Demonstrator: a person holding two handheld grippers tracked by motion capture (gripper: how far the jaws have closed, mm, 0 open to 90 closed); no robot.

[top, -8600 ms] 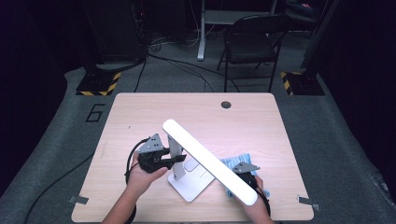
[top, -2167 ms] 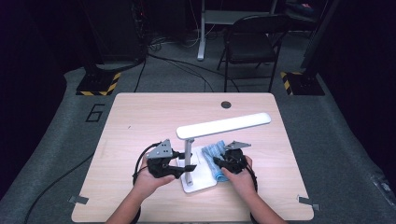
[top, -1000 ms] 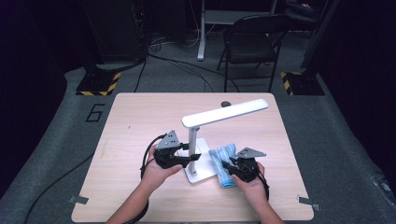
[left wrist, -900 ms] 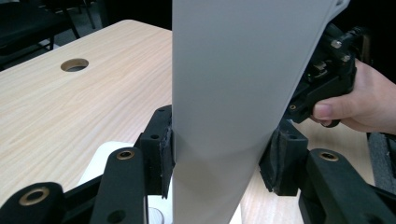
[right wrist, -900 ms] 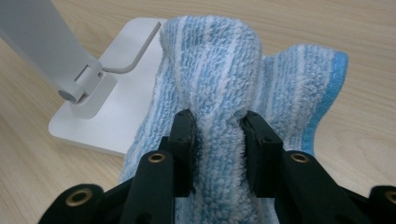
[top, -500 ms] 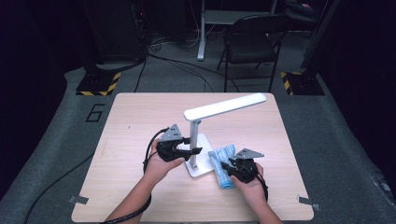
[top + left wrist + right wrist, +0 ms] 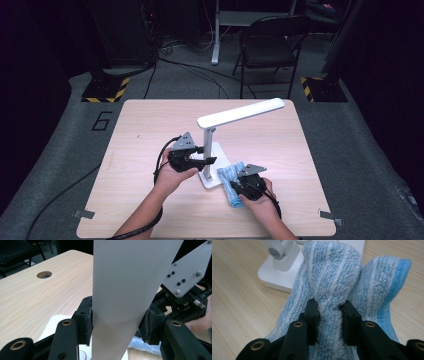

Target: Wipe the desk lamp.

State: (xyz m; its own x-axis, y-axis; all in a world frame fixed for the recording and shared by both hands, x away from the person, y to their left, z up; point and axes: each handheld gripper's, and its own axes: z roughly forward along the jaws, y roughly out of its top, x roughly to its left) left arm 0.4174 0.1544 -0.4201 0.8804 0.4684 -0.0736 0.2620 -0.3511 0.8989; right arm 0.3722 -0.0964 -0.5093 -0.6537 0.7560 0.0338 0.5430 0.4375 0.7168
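- A white desk lamp (image 7: 215, 145) stands on a pale wood-grain tabletop (image 7: 145, 125), a little toward the near edge from the middle, its flat square base (image 7: 216, 167) resting on the wood.
- The left gripper (image 7: 206, 161) is clamped on the lamp's upright post (image 7: 125, 302); in the left gripper view the two black padded jaws press the smooth, matte white post from both sides.
- The lamp's long, flat head (image 7: 241, 112) reaches out from the top of the post toward the far right corner of the tabletop.
- The right gripper (image 7: 239, 186) is pinched on a blue-and-white striped cloth (image 7: 231, 182), which lies just beside the lamp's base on the near right side and appears to touch its edge, though the high view is too coarse to be sure.
- In the right gripper view the cloth (image 7: 342, 285) is looped terry, soft and bunched into a fold between the jaws, with a plain blue hem along one side.
- A round hole (image 7: 44, 274) pierces the tabletop near its far edge.
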